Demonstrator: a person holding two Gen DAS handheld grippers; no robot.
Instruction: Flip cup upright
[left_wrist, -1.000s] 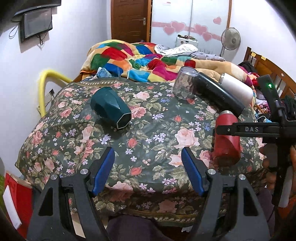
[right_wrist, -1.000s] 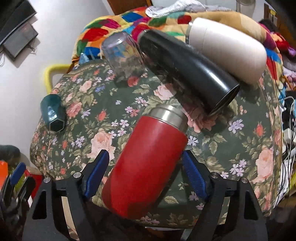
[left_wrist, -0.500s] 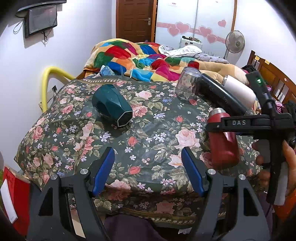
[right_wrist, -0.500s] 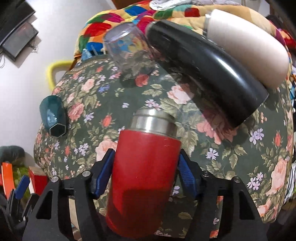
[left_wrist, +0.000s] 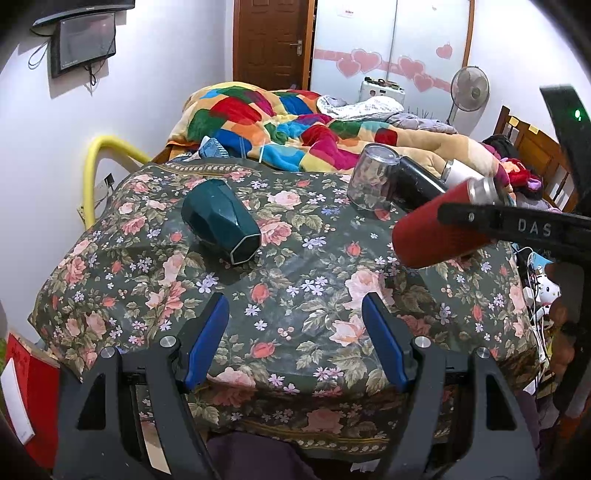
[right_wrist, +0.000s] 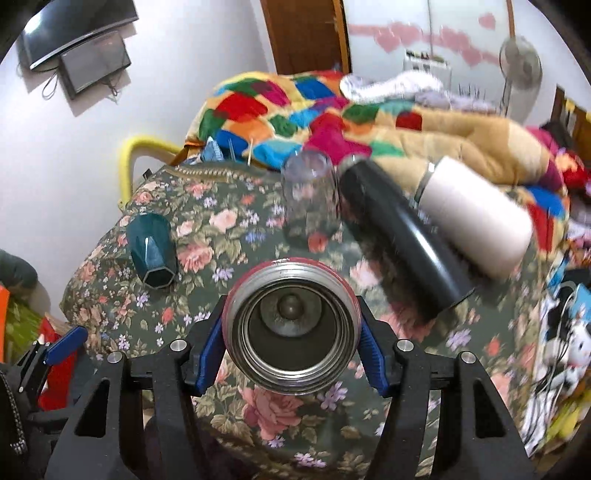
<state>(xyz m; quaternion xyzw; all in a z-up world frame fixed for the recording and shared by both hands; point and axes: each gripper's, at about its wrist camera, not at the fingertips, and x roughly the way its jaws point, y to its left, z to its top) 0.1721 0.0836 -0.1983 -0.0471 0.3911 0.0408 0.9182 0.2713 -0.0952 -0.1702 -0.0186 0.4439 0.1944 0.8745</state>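
Note:
My right gripper (right_wrist: 291, 350) is shut on a red steel cup (right_wrist: 291, 325). Its open steel mouth faces the right wrist camera. In the left wrist view the red cup (left_wrist: 439, 229) hangs tilted above the table's right side, rim pointing up and back, with the right gripper (left_wrist: 509, 225) across it. My left gripper (left_wrist: 295, 343) is open and empty over the near edge of the floral-cloth table (left_wrist: 295, 258). A dark green faceted cup (left_wrist: 221, 221) lies on its side at the left; it also shows in the right wrist view (right_wrist: 153, 249).
A clear glass (left_wrist: 369, 181) stands upside down at the back. A black flask (right_wrist: 402, 240) and a white flask (right_wrist: 476, 218) lie on their sides beside it. A bed with a patchwork quilt (left_wrist: 280, 118) is behind the table. A white wall is at the left.
The right gripper has lifted the red cup off the table and tipped it, so its mouth now faces the right wrist camera. The left gripper has barely moved.

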